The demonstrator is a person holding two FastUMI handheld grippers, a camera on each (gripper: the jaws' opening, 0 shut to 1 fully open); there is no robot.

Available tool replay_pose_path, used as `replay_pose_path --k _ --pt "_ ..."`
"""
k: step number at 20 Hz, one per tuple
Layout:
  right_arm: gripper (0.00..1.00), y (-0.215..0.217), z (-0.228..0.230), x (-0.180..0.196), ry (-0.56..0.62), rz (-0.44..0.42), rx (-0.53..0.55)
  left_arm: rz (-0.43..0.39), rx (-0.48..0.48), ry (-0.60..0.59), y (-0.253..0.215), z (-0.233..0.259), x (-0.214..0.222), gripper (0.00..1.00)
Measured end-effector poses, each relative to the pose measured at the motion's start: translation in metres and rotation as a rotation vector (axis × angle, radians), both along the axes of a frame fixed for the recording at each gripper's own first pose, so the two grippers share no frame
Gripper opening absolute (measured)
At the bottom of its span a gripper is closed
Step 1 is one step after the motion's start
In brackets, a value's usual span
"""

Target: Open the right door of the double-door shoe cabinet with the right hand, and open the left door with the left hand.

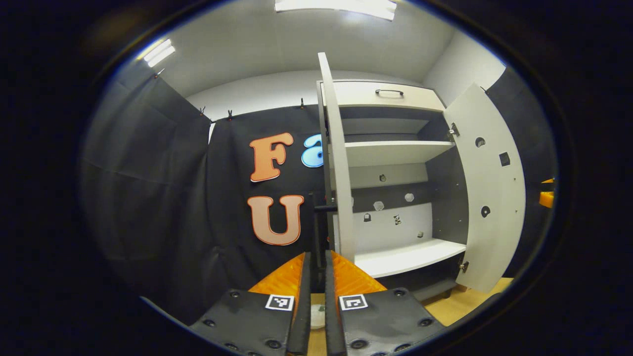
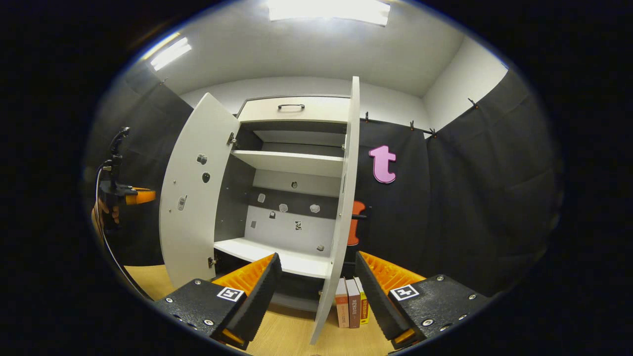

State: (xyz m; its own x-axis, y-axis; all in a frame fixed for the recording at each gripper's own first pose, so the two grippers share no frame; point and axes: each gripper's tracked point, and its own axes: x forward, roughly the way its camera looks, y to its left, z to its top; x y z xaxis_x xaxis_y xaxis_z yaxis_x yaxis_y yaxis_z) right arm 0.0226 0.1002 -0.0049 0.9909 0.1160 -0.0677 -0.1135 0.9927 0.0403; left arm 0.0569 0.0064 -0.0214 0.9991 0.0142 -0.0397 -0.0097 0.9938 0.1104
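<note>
Booth, black cloth walls: shoe cabinet (image 2: 292,148), both doors swung wide. My left gripper (image 1: 316,277), fingers nearly together at left door's (image 1: 339,163) handle; my right gripper (image 2: 316,282), fingers spread, straddling right door's (image 2: 341,207) edge. Opening looks complete; next, withdraw.

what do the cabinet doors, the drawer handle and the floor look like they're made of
Doors: probably laminated board, matte off-white, with flat even faces, thin edges and small metal hinges.
Drawer handle: looks like dark metal, a slim bar, though too small to be sure.
Floor: light wood or wood-look laminate, going by its faint grain.
</note>
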Motion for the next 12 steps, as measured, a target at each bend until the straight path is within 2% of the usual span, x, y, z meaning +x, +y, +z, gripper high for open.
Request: replay_pose_path --k 1,2,4,6,8,9,10,11,12 --pt "0.92 0.001 0.0 -0.003 0.002 0.004 0.001 -0.017 0.001 -0.001 -0.012 0.002 -0.005 0.31" --pt "0.92 0.0 -0.001 -0.007 0.006 0.007 0.002 -0.039 -0.003 -0.009 -0.026 0.006 -0.009 0.33" --pt "0.93 -0.003 -0.002 -0.011 0.009 0.008 0.011 -0.08 -0.013 -0.031 -0.053 0.012 -0.017 0.45" --pt "0.93 -0.006 -0.005 -0.015 0.012 0.003 0.021 -0.121 -0.021 -0.052 -0.079 0.017 -0.024 0.61" --pt "0.93 -0.01 -0.005 -0.018 0.013 -0.001 0.018 -0.152 -0.03 -0.064 -0.102 0.017 -0.028 0.64" --pt "0.93 -0.012 -0.005 -0.018 0.012 -0.002 0.008 -0.164 -0.035 -0.071 -0.107 0.018 -0.028 0.69" --pt "0.93 -0.016 -0.006 -0.019 0.01 -0.008 -0.001 -0.176 -0.041 -0.078 -0.116 0.019 -0.028 0.67" --pt "0.93 -0.02 -0.007 -0.02 0.012 -0.017 -0.002 -0.182 -0.051 -0.081 -0.122 0.017 -0.026 0.76" --pt "0.93 -0.024 -0.007 -0.021 0.012 -0.024 0.002 -0.188 -0.062 -0.078 -0.126 0.014 -0.024 0.79"
